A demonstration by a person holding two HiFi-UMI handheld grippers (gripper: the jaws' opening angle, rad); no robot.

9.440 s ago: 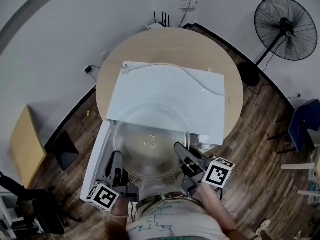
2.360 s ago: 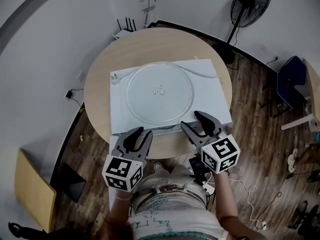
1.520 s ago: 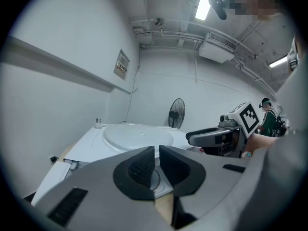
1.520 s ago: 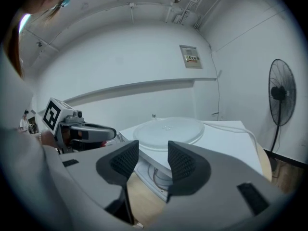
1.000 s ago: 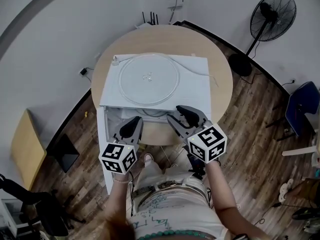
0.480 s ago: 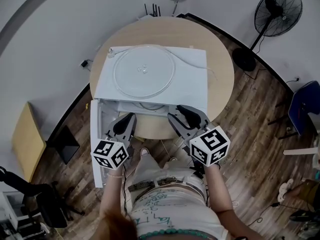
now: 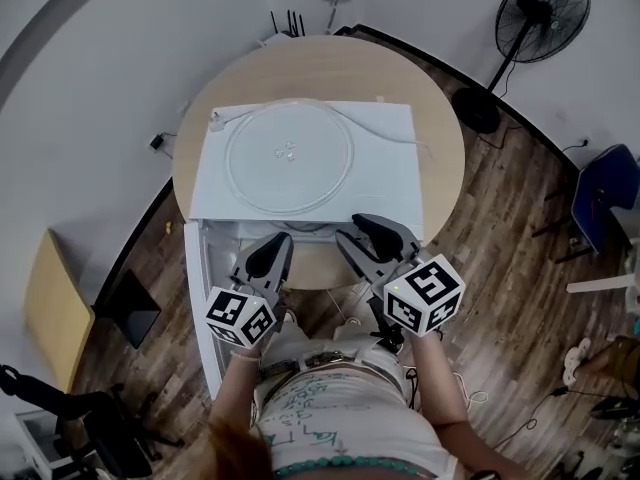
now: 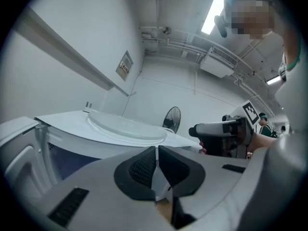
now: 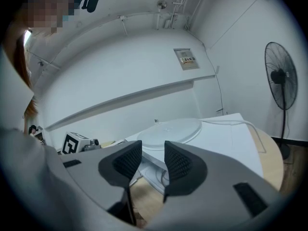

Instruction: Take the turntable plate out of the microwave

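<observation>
One clear turntable plate (image 7: 288, 158) is lying atop one white microwave (image 7: 390, 163) on the round desk (image 7: 445, 158). The left claw (image 7: 270, 246) is sitting closed and empty. The right claw (image 7: 356, 230), partly open, has just been closing on nothing. One wall sign (image 9: 185, 57) is showing print too small to read.

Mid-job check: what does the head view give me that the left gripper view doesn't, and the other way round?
Head view only: the wooden floor, a blue chair and the full round outline of the table. Left gripper view only: a wall sign, ceiling pipes, and the left gripper with its pads together, nothing between. Both: the turntable plate lying on top of the microwave, and the standing fan.
</observation>
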